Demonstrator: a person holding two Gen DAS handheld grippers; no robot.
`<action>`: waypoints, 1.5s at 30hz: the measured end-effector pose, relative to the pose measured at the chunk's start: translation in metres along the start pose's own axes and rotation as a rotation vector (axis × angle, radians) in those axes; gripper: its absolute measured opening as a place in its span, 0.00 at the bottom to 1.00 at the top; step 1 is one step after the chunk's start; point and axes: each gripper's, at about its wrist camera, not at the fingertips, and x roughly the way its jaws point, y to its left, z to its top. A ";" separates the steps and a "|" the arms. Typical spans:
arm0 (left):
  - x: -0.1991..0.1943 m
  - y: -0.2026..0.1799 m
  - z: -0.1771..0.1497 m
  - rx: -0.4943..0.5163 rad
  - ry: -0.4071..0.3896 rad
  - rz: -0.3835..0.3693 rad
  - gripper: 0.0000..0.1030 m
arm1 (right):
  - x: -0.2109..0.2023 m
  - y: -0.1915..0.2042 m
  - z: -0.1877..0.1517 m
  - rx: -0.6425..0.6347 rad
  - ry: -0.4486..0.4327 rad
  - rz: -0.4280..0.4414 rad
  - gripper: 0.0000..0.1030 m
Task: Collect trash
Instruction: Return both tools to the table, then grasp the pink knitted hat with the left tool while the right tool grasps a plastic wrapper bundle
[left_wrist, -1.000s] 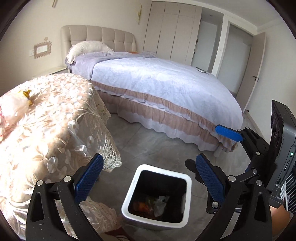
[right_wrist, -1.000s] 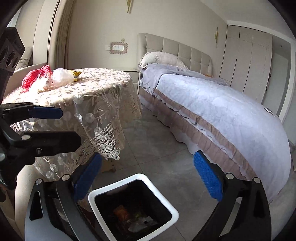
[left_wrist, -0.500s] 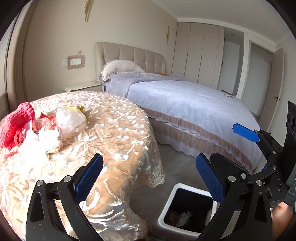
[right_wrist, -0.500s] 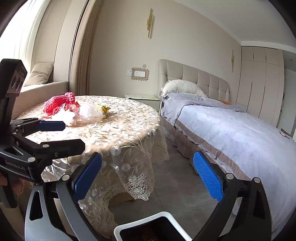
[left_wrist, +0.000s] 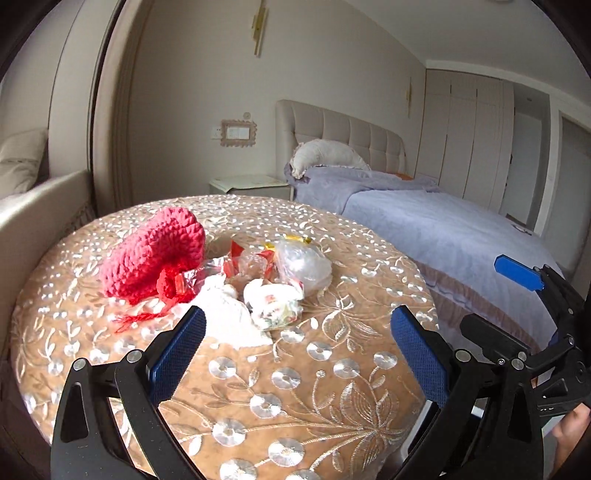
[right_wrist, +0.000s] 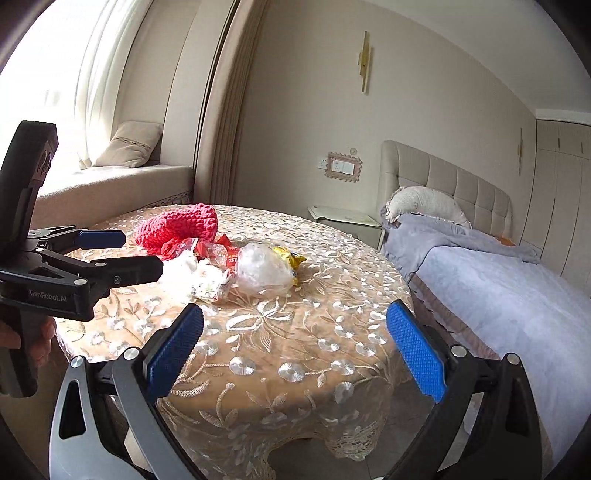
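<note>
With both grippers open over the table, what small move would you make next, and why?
Probably ease the left gripper forward and down onto the crumpled printed wrapper, then close. It is the nearest piece of the trash pile beside the red knitted item, it lies roughly between the open jaws, and neither the left nor the right gripper holds anything.

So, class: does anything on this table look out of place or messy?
Yes. A heap of litter sits mid-table on the lace tablecloth: crumpled clear plastic bag, red wrappers, gold foil and white tissue, all jumbled against a red crocheted item. Both grippers are open and empty.
</note>
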 end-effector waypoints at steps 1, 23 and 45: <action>-0.001 0.007 0.002 -0.004 -0.001 0.012 0.96 | 0.005 0.005 0.005 -0.004 -0.002 0.012 0.96; 0.057 0.161 0.047 0.018 0.078 0.194 0.96 | 0.119 0.094 0.077 -0.056 0.019 0.209 0.96; 0.081 0.165 0.057 0.007 0.179 0.174 0.28 | 0.149 0.083 0.066 -0.048 0.128 0.136 0.96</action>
